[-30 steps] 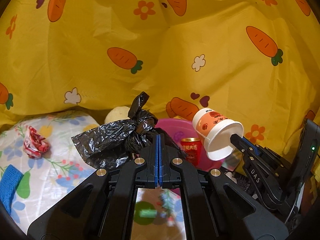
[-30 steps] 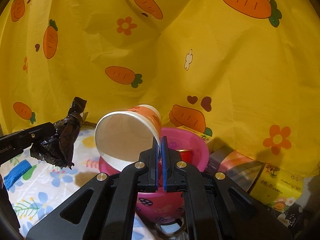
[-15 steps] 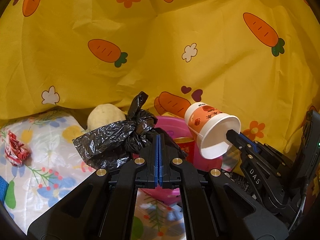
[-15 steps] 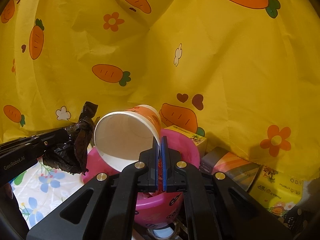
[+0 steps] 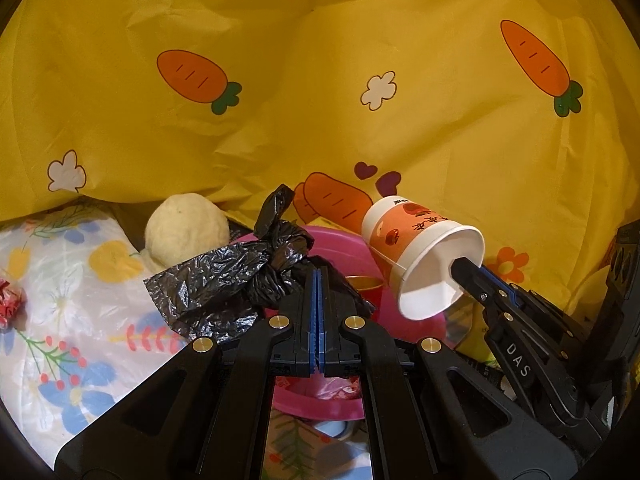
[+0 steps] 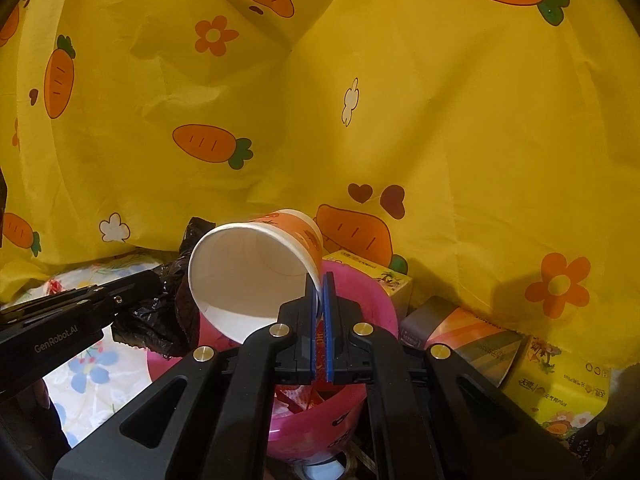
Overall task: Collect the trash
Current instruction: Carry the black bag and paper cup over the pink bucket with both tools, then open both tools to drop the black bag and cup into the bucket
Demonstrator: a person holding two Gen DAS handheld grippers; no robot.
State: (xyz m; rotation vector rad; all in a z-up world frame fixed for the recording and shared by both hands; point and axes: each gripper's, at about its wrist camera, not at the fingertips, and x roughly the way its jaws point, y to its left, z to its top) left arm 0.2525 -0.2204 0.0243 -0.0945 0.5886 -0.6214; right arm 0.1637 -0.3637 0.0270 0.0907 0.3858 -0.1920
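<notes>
My left gripper (image 5: 317, 274) is shut on a crumpled black plastic bag (image 5: 236, 280) and holds it at the near left rim of a pink basin (image 5: 340, 240). My right gripper (image 6: 320, 278) is shut on the rim of an orange and white paper cup (image 6: 256, 276), tilted with its mouth toward me, above the pink basin (image 6: 360, 292). In the left wrist view the cup (image 5: 416, 248) hangs over the basin's right side on the right gripper (image 5: 460, 266). A red can (image 5: 366, 286) and red wrappers lie inside the basin.
A yellow carrot-print cloth (image 5: 320, 80) hangs behind everything. A cream ball (image 5: 186, 230) sits left of the basin on a floral sheet (image 5: 80, 300), with a red wrapper (image 5: 10, 304) at the far left. Cardboard boxes (image 6: 520, 360) stand right of the basin.
Both grippers have moved closer to the basin with their loads. The view shifted right, so the red wrapper slid to the left edge and the cream ball came into sight.
</notes>
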